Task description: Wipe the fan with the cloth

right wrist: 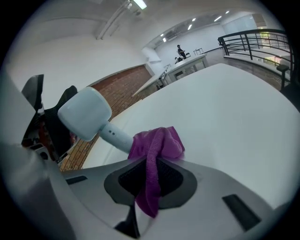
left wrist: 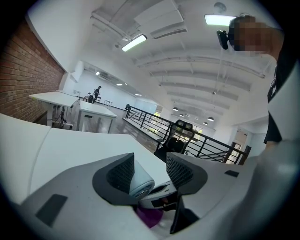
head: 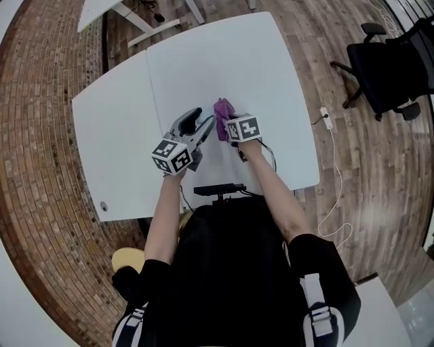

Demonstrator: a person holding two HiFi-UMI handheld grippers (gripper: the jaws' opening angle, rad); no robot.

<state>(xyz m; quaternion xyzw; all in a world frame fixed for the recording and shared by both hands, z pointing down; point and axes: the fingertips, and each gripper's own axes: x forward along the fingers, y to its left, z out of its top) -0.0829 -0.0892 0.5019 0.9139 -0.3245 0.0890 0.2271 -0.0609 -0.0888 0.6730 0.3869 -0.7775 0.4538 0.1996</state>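
Note:
A pale blue hand-held fan (right wrist: 85, 113) hangs over the white table (head: 258, 61). Its stem (right wrist: 115, 136) runs into a purple cloth (right wrist: 159, 143). My right gripper (right wrist: 150, 176) is shut on that cloth, which drapes over the stem and hangs between the jaws. In the left gripper view the fan's round end (left wrist: 140, 182) sits between the pads of my left gripper (left wrist: 150, 168), which is shut on it, with the cloth (left wrist: 150, 216) just below. In the head view both grippers meet mid-table, left gripper (head: 205, 125) beside the right gripper (head: 225, 130) and the cloth (head: 223, 112). The fan itself is hidden there.
A black office chair (head: 386, 61) stands on the brick floor to the right. A power strip with a white cable (head: 327, 117) lies by the table's right edge. A black mount (head: 218, 190) clamps the near edge. Another white table (head: 102, 10) stands at the far left.

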